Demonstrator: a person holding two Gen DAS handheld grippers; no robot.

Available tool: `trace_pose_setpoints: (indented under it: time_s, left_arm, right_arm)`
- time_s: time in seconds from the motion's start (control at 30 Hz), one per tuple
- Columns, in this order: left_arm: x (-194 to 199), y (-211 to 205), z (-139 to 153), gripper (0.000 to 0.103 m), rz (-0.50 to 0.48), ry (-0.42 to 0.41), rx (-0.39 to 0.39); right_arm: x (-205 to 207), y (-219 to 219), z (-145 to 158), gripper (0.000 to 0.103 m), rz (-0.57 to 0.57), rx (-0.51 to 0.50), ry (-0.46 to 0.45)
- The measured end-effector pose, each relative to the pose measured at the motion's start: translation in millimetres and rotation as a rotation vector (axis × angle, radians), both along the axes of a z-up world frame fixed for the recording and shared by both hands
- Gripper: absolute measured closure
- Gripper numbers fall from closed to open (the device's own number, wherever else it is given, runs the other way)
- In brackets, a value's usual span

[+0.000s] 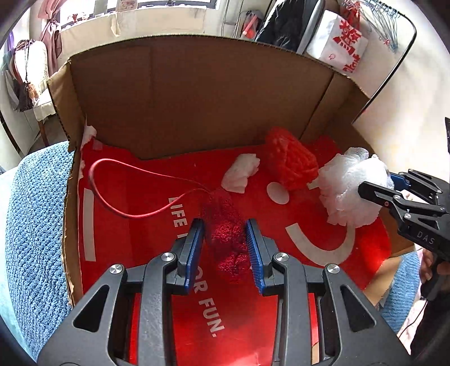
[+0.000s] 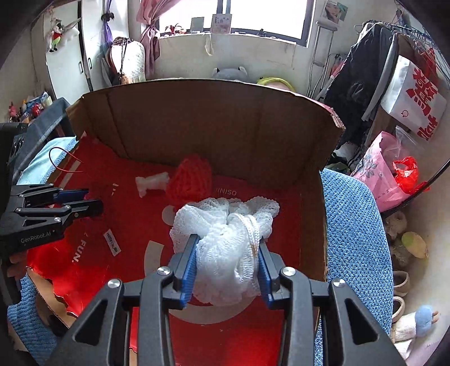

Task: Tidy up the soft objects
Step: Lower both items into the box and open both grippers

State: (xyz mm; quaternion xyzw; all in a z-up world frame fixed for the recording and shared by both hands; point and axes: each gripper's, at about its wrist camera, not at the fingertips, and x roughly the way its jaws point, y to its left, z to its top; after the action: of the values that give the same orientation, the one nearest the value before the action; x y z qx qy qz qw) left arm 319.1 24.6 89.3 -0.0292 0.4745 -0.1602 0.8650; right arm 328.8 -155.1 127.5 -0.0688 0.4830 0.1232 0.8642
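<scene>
Blue knit blanket point(image 1: 36, 225) underlies the cardboard box point(image 1: 197, 93). Right gripper point(image 2: 226, 260) clamps the white mesh pouf point(image 2: 225, 239); left gripper point(image 1: 225, 242) brackets the red fuzzy pouch point(image 1: 225, 233), contact uncertain. Its red cord point(image 1: 118, 185) could snag on lifting.

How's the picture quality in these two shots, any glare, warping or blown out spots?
Left wrist view: strong fisheye bending of the cardboard box walls, dark corner vignette, window top left blown out; the red tinsel ball in the left gripper stays sharp. Right wrist view: same curvature, window overexposed, white mesh puff in the right gripper bright but detailed.
</scene>
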Motion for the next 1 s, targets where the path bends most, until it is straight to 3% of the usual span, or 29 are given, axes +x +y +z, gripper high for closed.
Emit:
trace_pose_setpoints:
  time_s: [0.3, 1.0]
  left_arm:
    - [25, -12, -8, 0.073, 0.003, 0.041, 0.052]
    - [36, -18, -10, 0.073, -0.009, 0.047, 0.131]
  right_arm:
    - [10, 8, -12, 0.059, 0.031, -0.085, 0.063]
    - [9, 10, -15, 0.051, 0.065, -0.144, 0.075]
